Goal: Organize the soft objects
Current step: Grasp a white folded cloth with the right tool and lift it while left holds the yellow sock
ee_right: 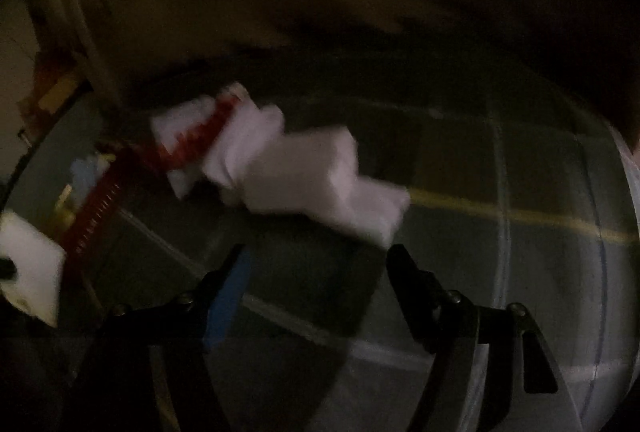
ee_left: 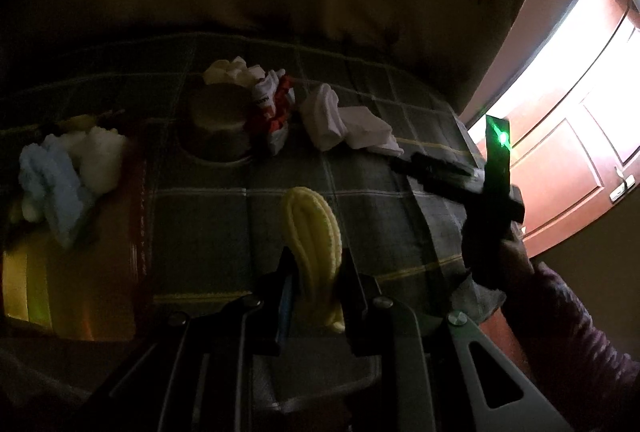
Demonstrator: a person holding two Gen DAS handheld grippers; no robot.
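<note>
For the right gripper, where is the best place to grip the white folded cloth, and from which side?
Probably its near corner: the white folded cloth lies flat on the plaid cover, with that end pointing at the open right gripper. Come low from the near side and pinch the free edge.

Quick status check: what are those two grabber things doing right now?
Left gripper shut on yellow sock. Right gripper open, empty, just short of white cloth. Nothing between them.

Socks (ee_left: 348, 124) right of pot (ee_left: 218, 126) — on bedspread (ee_left: 224, 216)
</note>
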